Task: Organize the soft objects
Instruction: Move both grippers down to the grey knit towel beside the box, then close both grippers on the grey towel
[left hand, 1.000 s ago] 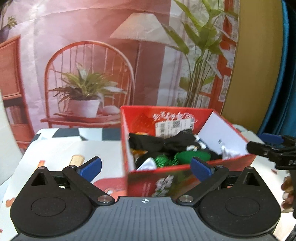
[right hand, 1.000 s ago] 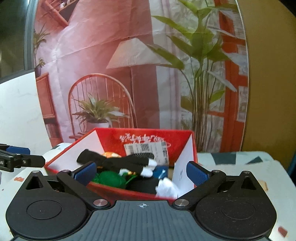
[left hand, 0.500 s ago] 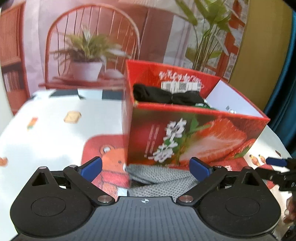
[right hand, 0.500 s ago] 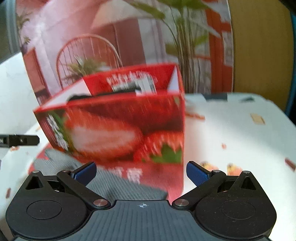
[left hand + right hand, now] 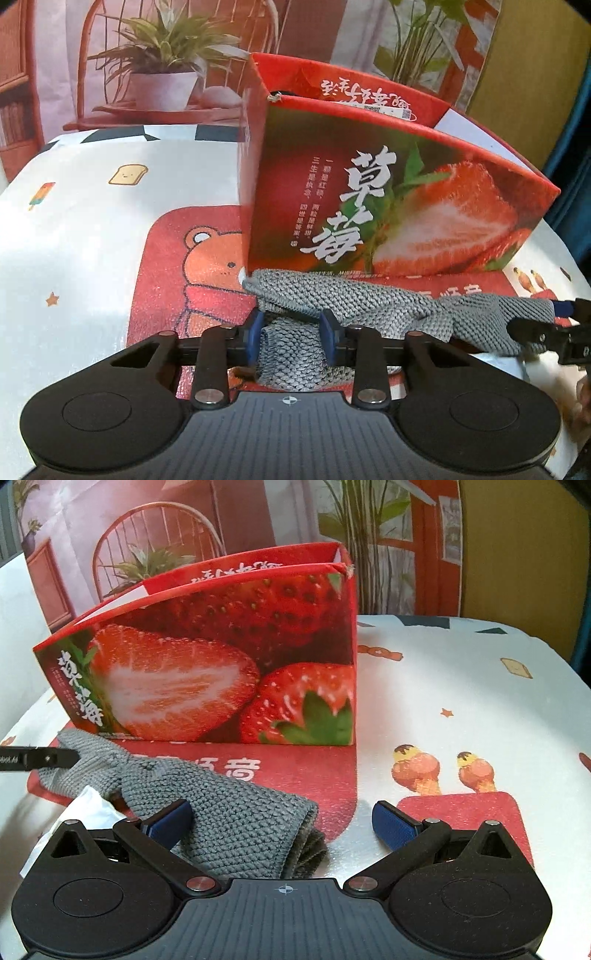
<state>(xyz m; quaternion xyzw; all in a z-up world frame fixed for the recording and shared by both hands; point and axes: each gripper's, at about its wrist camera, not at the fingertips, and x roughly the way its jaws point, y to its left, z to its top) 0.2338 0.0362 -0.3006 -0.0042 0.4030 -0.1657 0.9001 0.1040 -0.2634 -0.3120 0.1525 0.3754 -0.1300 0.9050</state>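
A grey knitted cloth (image 5: pixel 354 306) lies on the table in front of a red strawberry-printed box (image 5: pixel 388 206). My left gripper (image 5: pixel 291 336) is shut on the cloth's left end, with the fabric bunched between its blue pads. In the right wrist view the cloth (image 5: pixel 229 812) stretches leftward along the box (image 5: pixel 221 679). My right gripper (image 5: pixel 280 819) is open, low over the cloth's folded right end; its left pad rests on the fabric. The box's contents are hidden by its front wall.
The table has a white cartoon-print cover (image 5: pixel 461 686) with red patches. A white paper scrap (image 5: pixel 88 808) lies left of the cloth. A printed backdrop with chair and plants (image 5: pixel 166 66) stands behind the table.
Both grippers dropped from above the box to table level in front of it. My left gripper closed on the grey cloth. The right gripper stayed open.
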